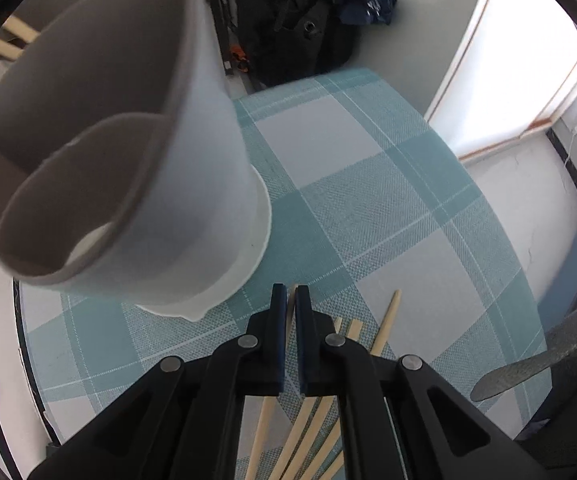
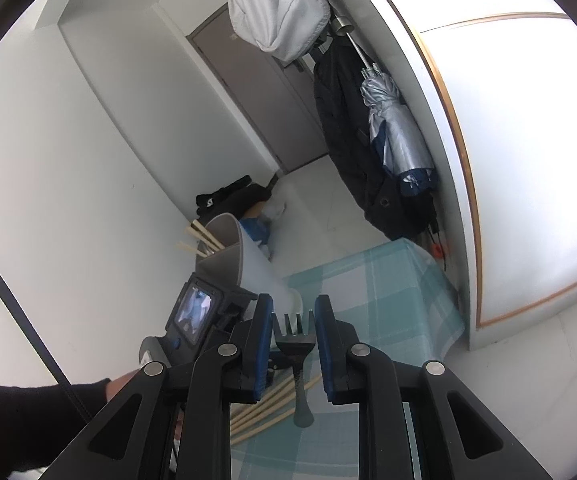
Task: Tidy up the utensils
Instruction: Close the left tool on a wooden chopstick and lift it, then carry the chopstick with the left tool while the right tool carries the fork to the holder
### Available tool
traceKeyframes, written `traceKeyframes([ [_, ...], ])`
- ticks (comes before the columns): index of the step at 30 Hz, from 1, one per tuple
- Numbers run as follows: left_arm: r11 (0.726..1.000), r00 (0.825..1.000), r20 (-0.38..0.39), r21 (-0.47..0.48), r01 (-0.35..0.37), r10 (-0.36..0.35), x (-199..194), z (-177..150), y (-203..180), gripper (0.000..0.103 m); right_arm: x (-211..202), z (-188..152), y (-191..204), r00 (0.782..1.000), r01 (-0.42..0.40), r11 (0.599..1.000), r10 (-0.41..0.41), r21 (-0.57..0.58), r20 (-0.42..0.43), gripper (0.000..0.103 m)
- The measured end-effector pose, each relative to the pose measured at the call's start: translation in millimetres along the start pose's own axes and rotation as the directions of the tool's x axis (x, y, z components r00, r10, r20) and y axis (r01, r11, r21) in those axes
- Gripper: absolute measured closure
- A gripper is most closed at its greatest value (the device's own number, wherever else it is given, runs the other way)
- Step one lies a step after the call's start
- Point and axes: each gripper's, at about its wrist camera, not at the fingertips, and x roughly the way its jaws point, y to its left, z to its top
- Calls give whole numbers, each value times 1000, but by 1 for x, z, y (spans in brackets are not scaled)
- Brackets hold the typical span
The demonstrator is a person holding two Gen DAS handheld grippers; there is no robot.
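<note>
The left tongs (image 1: 291, 300) are clamped on one chopstick (image 1: 288, 308), low over the checked bench (image 1: 368, 208) and just beside the holder (image 1: 128, 160); more chopsticks (image 1: 316, 432) lie under them. The right tongs (image 2: 293, 316) look set on a dark fork (image 2: 294, 340), tines up, though the contact is hard to see. The holder is a divided grey cup in a white base, with chopsticks already in its far compartment. To do the step well, I judge, lift the chopstick, turn it upright, and drop it into that compartment. The two tongs work close together, so they may clash. Coats and an umbrella (image 2: 392, 132) hang beyond the bench.
</note>
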Motion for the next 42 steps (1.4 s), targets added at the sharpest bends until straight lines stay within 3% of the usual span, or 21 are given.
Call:
traceKeyframes([
  [6, 998, 986, 167, -52, -21, 29, -51, -2, 11, 102, 2, -3, 5, 1000, 14, 1000, -14, -16, -4, 83],
  [13, 983, 935, 354, -179, 33, 33, -119, -12, 38, 103, 5, -8, 20, 1000, 21, 998, -21, -64, 2, 83],
  [17, 965, 908, 417, -252, 77, 37, -129, -19, 46, 103, 11, -11, 32, 1000, 26, 996, -26, -91, -6, 83],
  [22, 923, 888, 458, -358, 143, 40, -135, -34, 57, 103, 25, -17, 49, 999, 32, 991, -37, -130, -35, 83],
  [24, 915, 888, 458, -372, 155, 36, -129, -33, 56, 103, 30, -19, 54, 998, 32, 990, -39, -136, -50, 83],
  [36, 924, 880, 474, -352, 151, 37, -147, -50, 58, 103, 38, -24, 87, 995, 63, 971, -77, -231, -55, 83],
  [42, 925, 882, 471, -334, 183, -4, -151, -51, 60, 103, 36, -22, 98, 996, 62, 967, -75, -245, -43, 83],
])
